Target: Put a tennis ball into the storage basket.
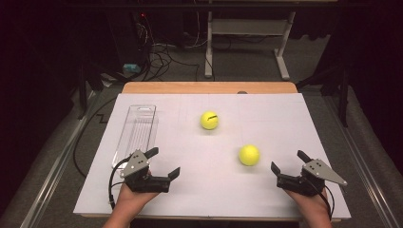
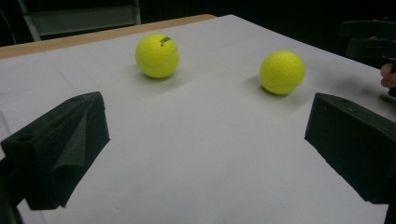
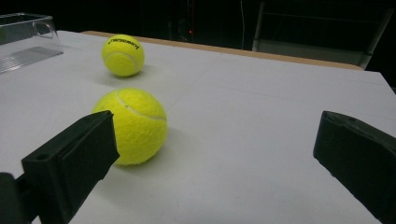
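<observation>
Step judged to be the pick-up of a tennis ball for the clear tray (image 1: 138, 127) at the table's left; best done by centring the jaws on the ball's widest part and closing gently so it would not roll. Left gripper (image 1: 163, 163) sat wide open and empty, just beside the tray's near end, the far ball (image 1: 209, 120) well ahead of it. Near ball (image 1: 249, 155) lay near and forward-left of the right gripper (image 1: 289, 162), likewise wide open and empty.

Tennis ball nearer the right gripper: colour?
Bright yellow-green with a pale curved seam; the nearer tennis ball shows best in the right gripper view.
</observation>
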A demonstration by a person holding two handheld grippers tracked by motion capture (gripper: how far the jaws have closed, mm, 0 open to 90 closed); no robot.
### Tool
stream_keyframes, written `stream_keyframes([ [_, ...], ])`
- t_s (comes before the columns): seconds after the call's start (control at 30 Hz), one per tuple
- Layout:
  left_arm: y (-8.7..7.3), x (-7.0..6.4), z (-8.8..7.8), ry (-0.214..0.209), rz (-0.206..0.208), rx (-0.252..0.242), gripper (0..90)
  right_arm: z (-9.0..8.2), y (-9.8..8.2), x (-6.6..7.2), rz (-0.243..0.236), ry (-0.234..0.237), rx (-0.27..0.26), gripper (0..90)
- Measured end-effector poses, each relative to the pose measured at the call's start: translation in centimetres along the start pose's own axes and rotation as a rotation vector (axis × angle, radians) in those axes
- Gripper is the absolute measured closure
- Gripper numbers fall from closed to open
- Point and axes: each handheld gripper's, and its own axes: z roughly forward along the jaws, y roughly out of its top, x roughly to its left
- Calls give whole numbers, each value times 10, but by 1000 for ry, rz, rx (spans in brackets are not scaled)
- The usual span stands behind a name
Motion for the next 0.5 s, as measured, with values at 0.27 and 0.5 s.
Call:
stream_keyframes([
  [0.27, 14, -7, 20, -16, 53, 161, 5, 2, 0, 1, -2, 13, 2, 0],
  [0.5, 20, -10, 35, -36, 99, 364, 5, 1, 0, 2, -2, 16, 4, 0],
])
